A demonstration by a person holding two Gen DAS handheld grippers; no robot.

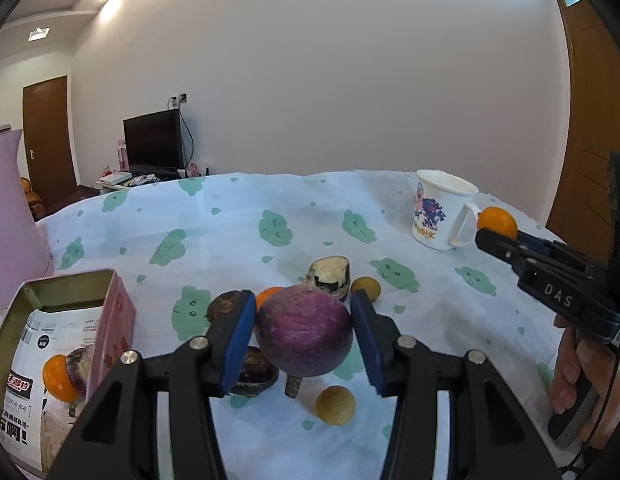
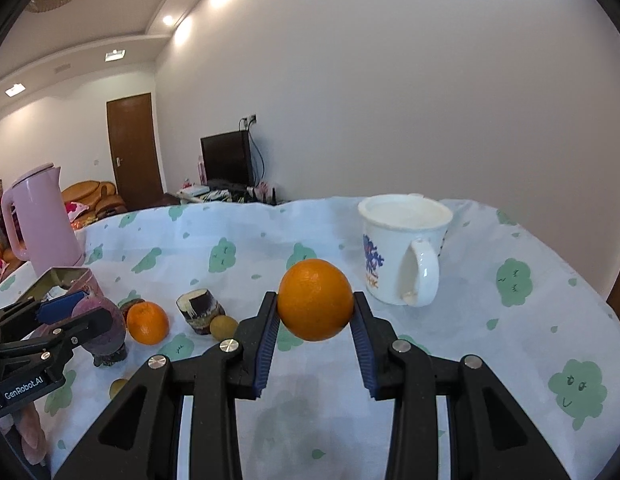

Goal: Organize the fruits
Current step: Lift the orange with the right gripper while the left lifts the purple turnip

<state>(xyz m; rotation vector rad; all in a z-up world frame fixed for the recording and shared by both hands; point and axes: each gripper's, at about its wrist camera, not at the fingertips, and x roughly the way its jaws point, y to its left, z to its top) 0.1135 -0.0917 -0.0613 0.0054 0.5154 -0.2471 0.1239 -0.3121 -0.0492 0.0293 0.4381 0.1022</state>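
My left gripper [image 1: 304, 336] is shut on a purple round radish [image 1: 304, 330] and holds it just above the cloth; it also shows in the right wrist view [image 2: 104, 328]. My right gripper [image 2: 314, 300] is shut on an orange [image 2: 314, 299] held above the table, seen at the right of the left wrist view [image 1: 497, 222]. On the cloth lie another orange [image 2: 147, 323], a cut sugarcane piece [image 1: 331, 276], two small yellow-brown fruits [image 1: 335, 405] [image 1: 366, 288] and dark mangosteens [image 1: 254, 376]. An open pink tin [image 1: 66, 308] at the left reflects an orange inside.
A white printed mug [image 2: 401, 252] stands at the far right of the table. A pink kettle [image 2: 42, 220] stands at the far left. The table [image 2: 509, 340] has a light blue cloth with green cloud prints. A person's hand [image 1: 577, 376] grips the right handle.
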